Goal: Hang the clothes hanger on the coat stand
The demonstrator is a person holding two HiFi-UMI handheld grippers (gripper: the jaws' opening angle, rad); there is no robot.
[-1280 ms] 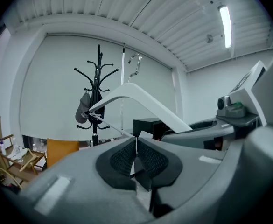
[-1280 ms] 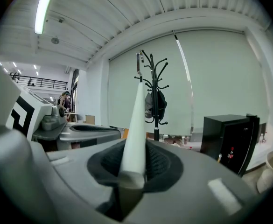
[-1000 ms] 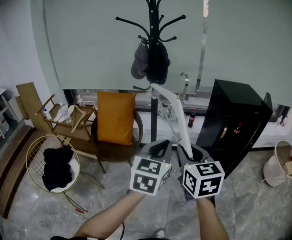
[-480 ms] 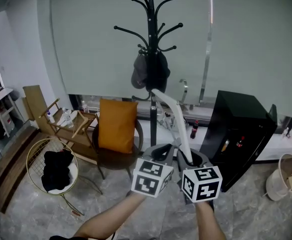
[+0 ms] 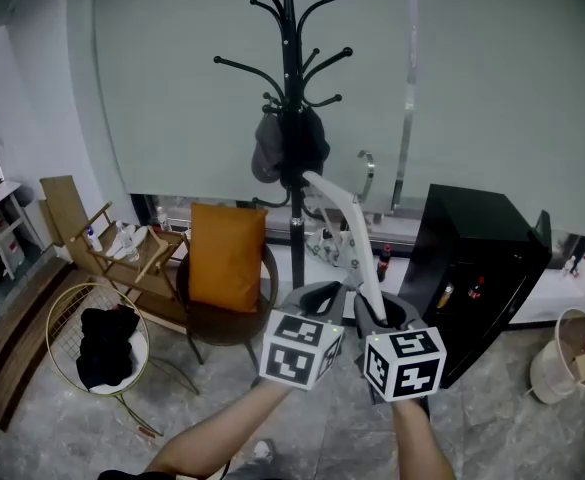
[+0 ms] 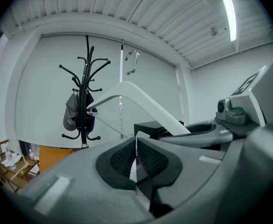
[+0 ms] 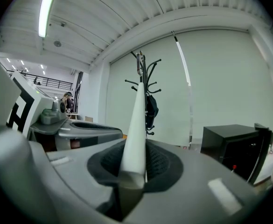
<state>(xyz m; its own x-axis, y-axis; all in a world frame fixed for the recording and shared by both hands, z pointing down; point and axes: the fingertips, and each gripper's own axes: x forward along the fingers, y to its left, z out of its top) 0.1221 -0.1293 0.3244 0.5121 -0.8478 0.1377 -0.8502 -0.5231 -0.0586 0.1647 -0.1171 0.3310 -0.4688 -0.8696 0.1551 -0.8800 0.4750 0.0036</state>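
The black coat stand (image 5: 289,88) rises at the middle of the room, in front of a pale blind; in the left gripper view the coat stand (image 6: 85,83) is left of centre. A white clothes hanger (image 5: 344,230) slants up toward it from my two grippers. My right gripper (image 7: 138,146) is shut on the end of one hanger arm (image 7: 135,125). My left gripper (image 6: 136,141) is shut, with a thin pale strip of the hanger's lower bar between its pads. In the head view the left gripper (image 5: 317,296) and the right gripper (image 5: 380,313) sit side by side, below the stand.
A grey cap and a dark bag (image 5: 282,146) hang on the stand's lower hooks. At its foot stands a chair with an orange cushion (image 5: 227,258). A black cabinet (image 5: 477,258) is to the right, a wire basket of dark clothes (image 5: 97,338) and a wooden folding chair (image 5: 102,248) to the left.
The head view has shifted, so the stand now sits slightly further left. Both grippers keep the hanger in the same pose.
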